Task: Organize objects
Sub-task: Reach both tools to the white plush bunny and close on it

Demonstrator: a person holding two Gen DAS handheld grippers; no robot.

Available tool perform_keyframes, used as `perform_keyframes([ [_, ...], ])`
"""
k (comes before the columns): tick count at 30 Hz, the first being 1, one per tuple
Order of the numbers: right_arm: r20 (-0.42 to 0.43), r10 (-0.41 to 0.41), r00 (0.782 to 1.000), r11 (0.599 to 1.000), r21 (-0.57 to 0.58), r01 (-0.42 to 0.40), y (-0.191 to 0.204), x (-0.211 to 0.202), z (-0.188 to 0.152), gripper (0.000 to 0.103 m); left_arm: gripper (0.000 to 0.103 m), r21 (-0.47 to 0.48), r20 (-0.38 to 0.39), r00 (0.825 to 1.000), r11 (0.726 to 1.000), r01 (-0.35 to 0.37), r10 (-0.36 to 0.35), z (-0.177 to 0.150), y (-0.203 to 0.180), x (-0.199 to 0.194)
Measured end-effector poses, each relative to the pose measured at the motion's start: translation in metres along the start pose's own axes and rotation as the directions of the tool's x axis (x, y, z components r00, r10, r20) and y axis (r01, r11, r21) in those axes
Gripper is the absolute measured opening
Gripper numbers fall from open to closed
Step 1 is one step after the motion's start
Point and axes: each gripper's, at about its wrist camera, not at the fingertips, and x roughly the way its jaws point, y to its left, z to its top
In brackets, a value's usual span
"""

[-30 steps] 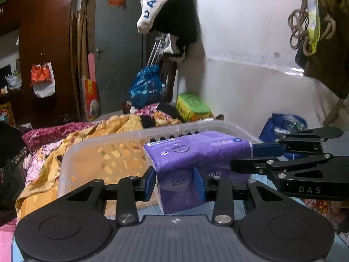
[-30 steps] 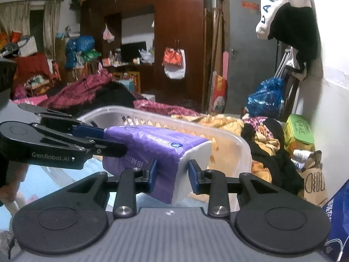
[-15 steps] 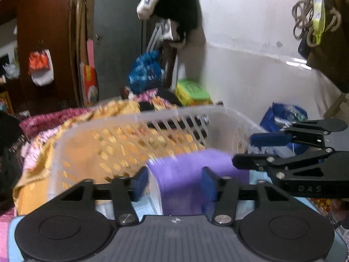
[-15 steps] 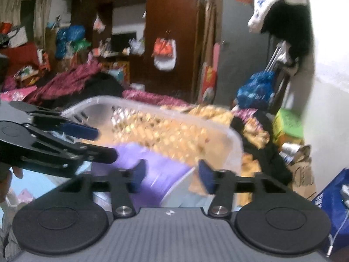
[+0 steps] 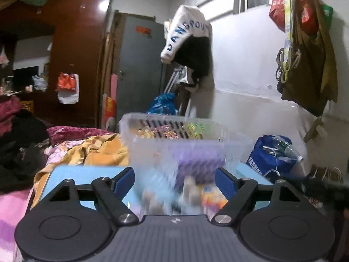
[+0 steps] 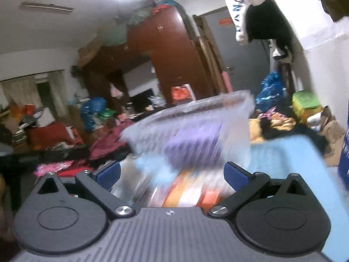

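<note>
A translucent plastic basket [image 5: 152,128] stands on the light blue surface [image 5: 87,172] straight ahead in the left wrist view. A purple pack [image 5: 199,167] shows blurred through its near wall, lying inside. My left gripper [image 5: 174,180] is open just short of the basket, with nothing between its fingers. In the right wrist view the same basket [image 6: 237,109] and purple pack [image 6: 192,144] are smeared by motion. My right gripper [image 6: 172,172] is also open and holds nothing.
Orange and pink bedding [image 5: 102,148] lies left of the basket. A blue bag with a bottle [image 5: 270,159] stands at the right by the white wall. A green box [image 6: 305,100] and dark clothes sit further right. Blurred colourful items lie under the grippers.
Both grippers let go of the purple pack and opened wide. The pack now lies inside the basket, and both grippers have drawn back from it.
</note>
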Motion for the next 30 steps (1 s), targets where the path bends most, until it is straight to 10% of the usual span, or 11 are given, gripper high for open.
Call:
perform_keyframes([
  [8, -0.005, 0.051, 0.999, 0.989, -0.14, -0.051, 0.033, 0.03, -0.004, 0.099, 0.084, -0.102, 0.031, 0.999, 0.994, -0.039, 0.042, -0.032, 0.026, -0.004],
  [17, -0.072, -0.011, 0.997, 0.971, -0.238, -0.006, 0.055, 0.073, 0.005, 0.056, 0.077, -0.14, 0.021, 0.999, 0.99, -0.022, 0.025, -0.032, 0.039, 0.021],
  [30, -0.101, -0.062, 0.993, 0.933, -0.36, 0.021, 0.083, 0.082, -0.015, 0.026, 0.033, -0.127, -0.019, 1.0, 0.992, 0.007, -0.01, -0.045, 0.037, 0.04],
])
